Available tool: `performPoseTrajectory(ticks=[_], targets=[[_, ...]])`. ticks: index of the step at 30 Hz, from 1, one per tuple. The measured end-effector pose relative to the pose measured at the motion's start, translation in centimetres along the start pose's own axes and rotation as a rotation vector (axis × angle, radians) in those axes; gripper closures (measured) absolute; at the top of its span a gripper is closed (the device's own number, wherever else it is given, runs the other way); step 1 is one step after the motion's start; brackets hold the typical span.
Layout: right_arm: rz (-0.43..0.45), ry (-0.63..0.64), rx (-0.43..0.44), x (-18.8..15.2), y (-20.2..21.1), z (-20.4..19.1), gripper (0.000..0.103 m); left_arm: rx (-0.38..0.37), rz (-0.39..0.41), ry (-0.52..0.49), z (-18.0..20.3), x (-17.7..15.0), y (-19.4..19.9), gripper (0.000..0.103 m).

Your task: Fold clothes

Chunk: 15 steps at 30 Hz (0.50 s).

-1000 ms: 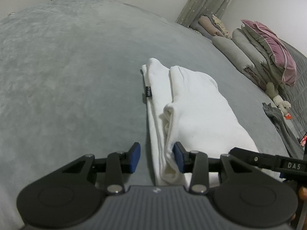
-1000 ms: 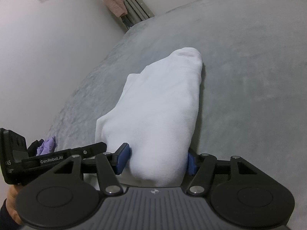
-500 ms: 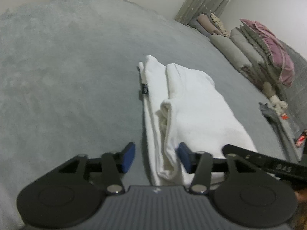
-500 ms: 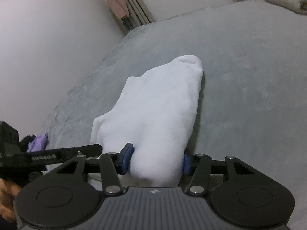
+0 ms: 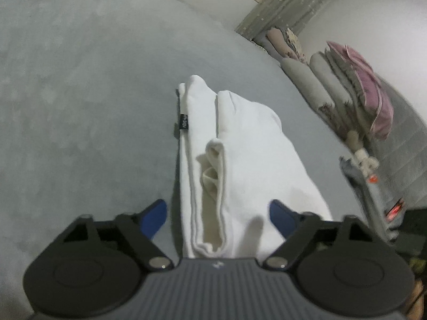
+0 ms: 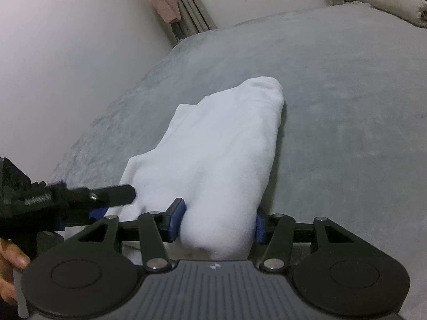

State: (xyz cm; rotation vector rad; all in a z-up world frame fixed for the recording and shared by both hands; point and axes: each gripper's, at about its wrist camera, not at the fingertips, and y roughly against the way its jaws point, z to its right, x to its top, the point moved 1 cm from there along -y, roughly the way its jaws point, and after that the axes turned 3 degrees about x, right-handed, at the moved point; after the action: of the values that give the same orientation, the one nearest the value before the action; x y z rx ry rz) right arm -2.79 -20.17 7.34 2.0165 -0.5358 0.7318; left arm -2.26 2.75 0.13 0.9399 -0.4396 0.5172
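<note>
A folded white garment [image 5: 248,144] with a small black label [image 5: 183,122] lies lengthwise on the grey bed cover [image 5: 80,93]. My left gripper [image 5: 218,213] stands open astride its near end. The left pad is clear of the cloth and the right pad rests at its edge. In the right wrist view the same white garment [image 6: 226,138] runs away from me. My right gripper [image 6: 218,222] is shut on its near end, and both blue pads press into the bulging fold. One of the left gripper's fingers [image 6: 117,194] reaches in from the left beside it.
Rolled bedding and a pink pillow [image 5: 360,88] line the bed's right side, with a small plush toy [image 5: 360,157] and a grey garment [image 5: 365,186] nearer. A white wall [image 6: 66,66] borders the bed's left edge. Curtains [image 5: 288,2] hang at the far end.
The left jaws spread wider and now straddle the garment's near end instead of standing beside it. The right jaws drew in and squeezed the fold narrower.
</note>
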Motion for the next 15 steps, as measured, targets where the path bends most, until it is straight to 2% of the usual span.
performPoseTrajectory(ticks=[1,3,8,12,15], targets=[[0.000,0.001,-0.001,0.0,0.0,0.0,0.051,0.008,0.000,-0.014,0.3,-0.1,-0.1,0.048],[-0.001,0.004,-0.004,-0.1,0.0,0.0,0.051,0.024,-0.001,-0.041,0.9,-0.3,-0.3,0.055],[-0.004,0.024,-0.017,-0.1,-0.2,-0.3,0.051,0.093,0.016,-0.121,2.6,-0.7,0.2,0.064],[-0.002,0.045,-0.032,-0.2,-0.2,-0.6,0.051,0.165,0.042,-0.206,4.3,-1.1,1.1,0.077],[0.004,0.065,-0.048,-0.1,-0.1,-1.0,0.051,0.184,0.047,-0.231,4.6,-1.2,1.8,0.080]])
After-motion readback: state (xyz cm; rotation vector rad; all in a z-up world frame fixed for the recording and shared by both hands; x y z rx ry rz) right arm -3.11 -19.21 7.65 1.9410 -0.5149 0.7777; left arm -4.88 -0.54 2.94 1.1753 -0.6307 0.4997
